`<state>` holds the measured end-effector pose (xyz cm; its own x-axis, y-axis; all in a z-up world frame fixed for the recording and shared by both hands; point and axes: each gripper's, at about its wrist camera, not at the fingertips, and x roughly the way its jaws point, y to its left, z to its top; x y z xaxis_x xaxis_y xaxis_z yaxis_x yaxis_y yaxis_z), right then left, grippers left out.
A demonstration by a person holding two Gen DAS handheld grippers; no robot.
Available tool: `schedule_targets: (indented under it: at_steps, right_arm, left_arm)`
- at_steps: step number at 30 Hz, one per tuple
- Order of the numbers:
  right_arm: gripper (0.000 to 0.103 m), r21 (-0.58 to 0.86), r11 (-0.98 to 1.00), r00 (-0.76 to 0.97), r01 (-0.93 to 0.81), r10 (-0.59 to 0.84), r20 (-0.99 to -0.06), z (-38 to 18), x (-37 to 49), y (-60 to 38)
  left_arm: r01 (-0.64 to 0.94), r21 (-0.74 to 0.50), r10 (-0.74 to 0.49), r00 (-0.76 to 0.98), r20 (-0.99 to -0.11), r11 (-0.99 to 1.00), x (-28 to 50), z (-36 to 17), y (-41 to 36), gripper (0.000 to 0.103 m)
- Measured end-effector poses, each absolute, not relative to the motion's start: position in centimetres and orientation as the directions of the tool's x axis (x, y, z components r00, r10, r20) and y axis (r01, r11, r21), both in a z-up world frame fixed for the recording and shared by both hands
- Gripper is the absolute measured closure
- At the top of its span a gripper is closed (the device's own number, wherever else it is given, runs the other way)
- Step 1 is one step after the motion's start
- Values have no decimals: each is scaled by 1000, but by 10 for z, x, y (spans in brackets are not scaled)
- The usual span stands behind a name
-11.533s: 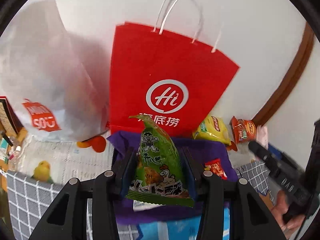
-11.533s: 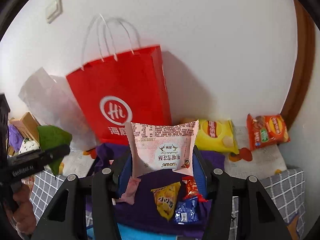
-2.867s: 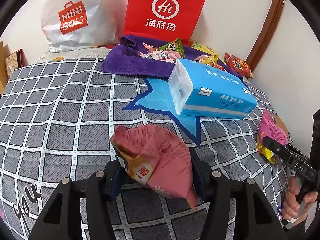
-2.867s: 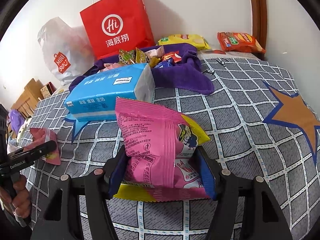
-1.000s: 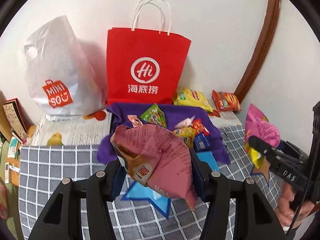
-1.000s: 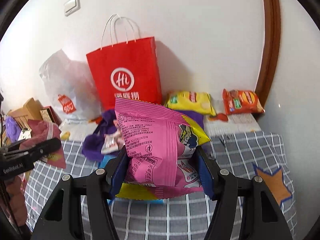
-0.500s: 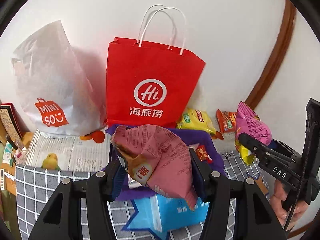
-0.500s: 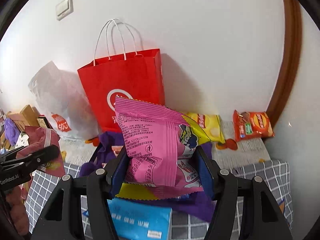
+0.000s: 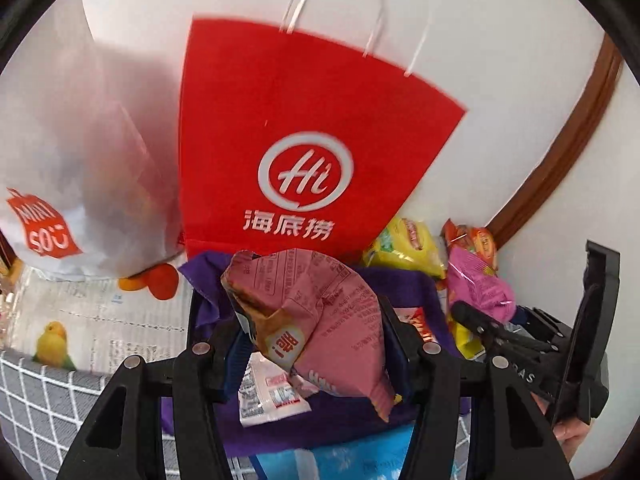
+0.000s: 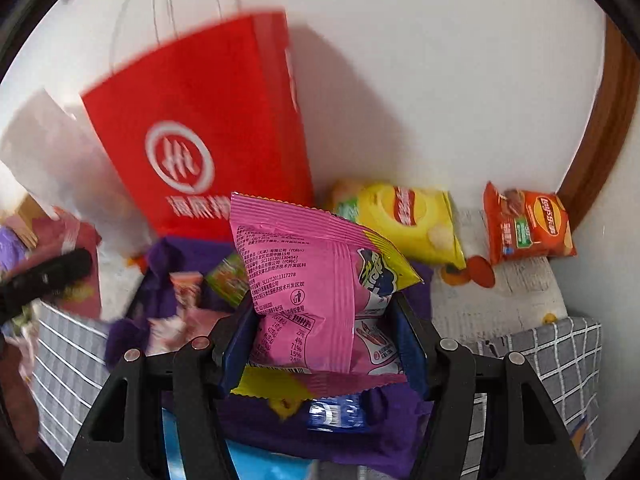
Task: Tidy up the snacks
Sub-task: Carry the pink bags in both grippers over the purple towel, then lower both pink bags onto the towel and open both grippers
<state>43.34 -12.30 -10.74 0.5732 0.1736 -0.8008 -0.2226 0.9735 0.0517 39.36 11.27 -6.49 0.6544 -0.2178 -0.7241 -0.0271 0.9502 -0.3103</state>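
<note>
Left wrist view, left to right: white Miniso bag [image 9: 80, 152] at 9 o'clock, red Hi paper bag [image 9: 304, 140] at 12, both against the wall. Left gripper [image 9: 316, 344] fingers pinch a crumpled dusty-pink snack pack [image 9: 320, 312], held above the purple cloth [image 9: 404, 284] with loose snacks on it. Right gripper [image 9: 476, 320] at 3 o'clock.

Right wrist view: red bag at 10 o'clock, right gripper [image 10: 328, 336] fingers clamped on a bright pink snack bag [image 10: 304, 280] at centre over the same cloth. Yellow chips bag [image 10: 408, 220] at 1 o'clock and orange chips bag [image 10: 528, 224] at 2 lie by the wall.
</note>
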Motion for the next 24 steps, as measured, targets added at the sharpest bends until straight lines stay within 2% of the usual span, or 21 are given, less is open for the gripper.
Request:
schedule_targets:
  at_steps: [3,8,13,24]
  right_arm:
    - [40,17,976,544,-218,136,-828,-122,440,-128]
    - [40,74,977,436,-198,155,-887,-150,455,-137]
    - [40,63,977,391,-203,140,-910,-167,459,-128]
    - [39,59,971,367,-233,144,-919,-177,457,-114]
  left_arm:
    - [-49,-267,-180,621,-763,962,405,-81,114,49]
    - [-72,-235,-148,593,-791,969,413,-97,120,49]
    - [-81,-305,-212,554,-805,949,418,-109,129,49]
    - [-76,-328,-244,515,-822,942,423,-128,121,48]
